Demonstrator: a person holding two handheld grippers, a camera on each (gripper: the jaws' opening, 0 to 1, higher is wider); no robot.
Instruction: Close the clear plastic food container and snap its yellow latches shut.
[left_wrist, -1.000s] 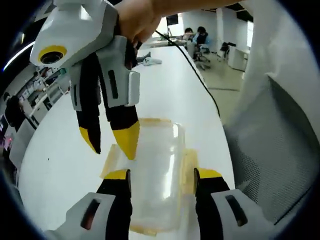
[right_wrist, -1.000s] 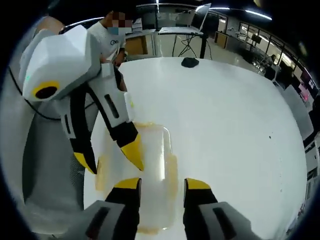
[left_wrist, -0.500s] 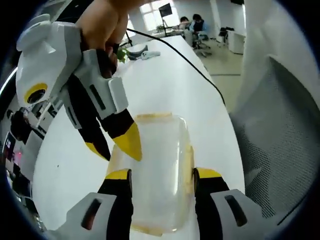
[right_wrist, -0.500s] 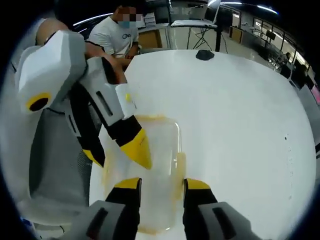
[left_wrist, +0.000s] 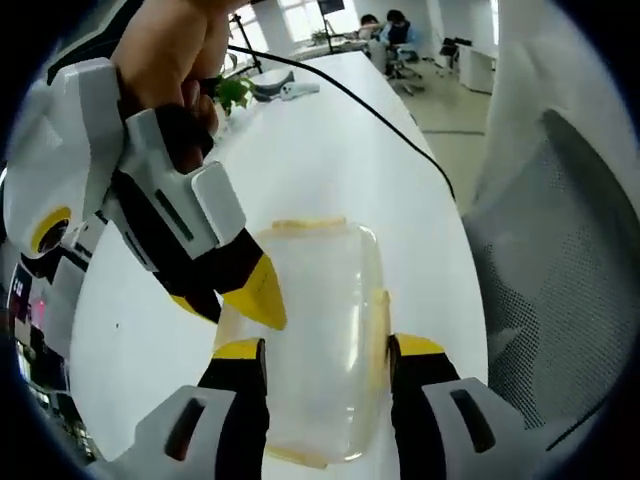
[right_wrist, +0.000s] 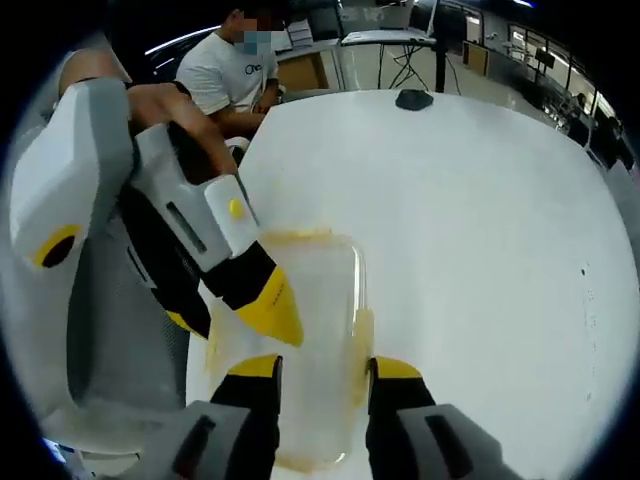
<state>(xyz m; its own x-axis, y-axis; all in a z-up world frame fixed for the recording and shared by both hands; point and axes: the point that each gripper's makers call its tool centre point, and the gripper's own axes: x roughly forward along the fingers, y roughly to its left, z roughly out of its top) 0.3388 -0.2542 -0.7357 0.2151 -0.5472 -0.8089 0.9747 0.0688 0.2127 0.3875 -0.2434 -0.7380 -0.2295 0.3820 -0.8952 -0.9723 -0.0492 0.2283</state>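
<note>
The clear plastic container (left_wrist: 325, 300) lies flat on the white table (left_wrist: 330, 150) with its lid on top. Yellow latches (left_wrist: 380, 325) run along its edges. My left gripper (left_wrist: 325, 350) hovers open above the near half, one jaw over each long side. My right gripper (left_wrist: 225, 300) reaches in from the left, open, its yellow tips at the container's left edge. In the right gripper view the container (right_wrist: 320, 290) sits below my open right gripper (right_wrist: 325, 370). There the left gripper (right_wrist: 230, 315) slants in from the left, one tip over the lid.
A grey mesh chair (left_wrist: 560, 300) stands close on the right, and a black cable (left_wrist: 390, 110) crosses the table beyond the container. A seated person (right_wrist: 230, 70) and a small black object (right_wrist: 412, 98) are at the far end of the table (right_wrist: 480, 220).
Both views have drawn closer to the container. Each gripper has sunk lower toward the container's edge in the other's view. The container itself has stayed put.
</note>
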